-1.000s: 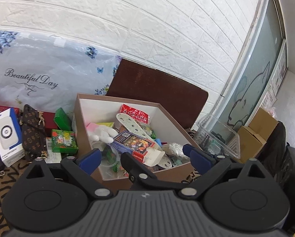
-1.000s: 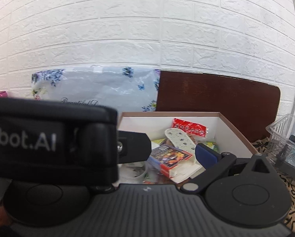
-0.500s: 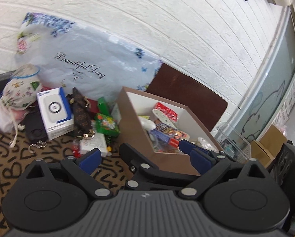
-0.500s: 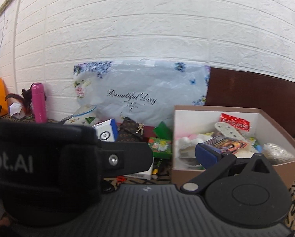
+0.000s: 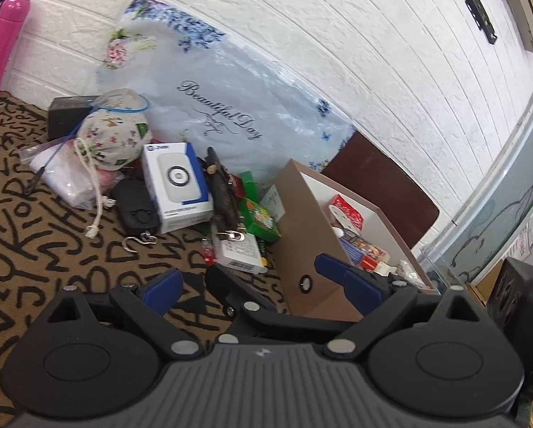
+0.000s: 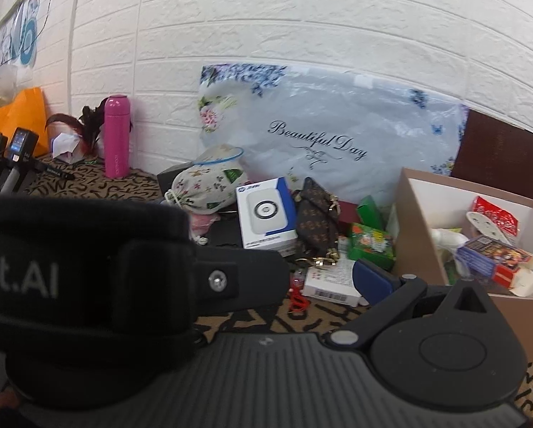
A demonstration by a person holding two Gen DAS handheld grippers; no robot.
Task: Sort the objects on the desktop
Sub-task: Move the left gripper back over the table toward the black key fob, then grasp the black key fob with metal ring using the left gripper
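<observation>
A: Left wrist view. The left gripper hangs above the tan cloth with black letter print, blue-padded fingers spread wide, nothing between them.

B: Objects?

A: A glossy white-and-blue rectangular carton with a ring graphic lies beside a floral fabric drawstring pouch. A flat white barcode box sits just beside the brown cardboard box with white lining, which holds a red crinkled packet and other items.

B: Right wrist view?

A: The right gripper: one blue pad shows; a black strap covers the other side. Cannot tell its state. Ahead lie the same carton, a brown monogram pouch with gold chain, a green printed box, and the cardboard box at right. A smooth pink cylindrical bottle stands upright against the white brick-textured wall.
</observation>
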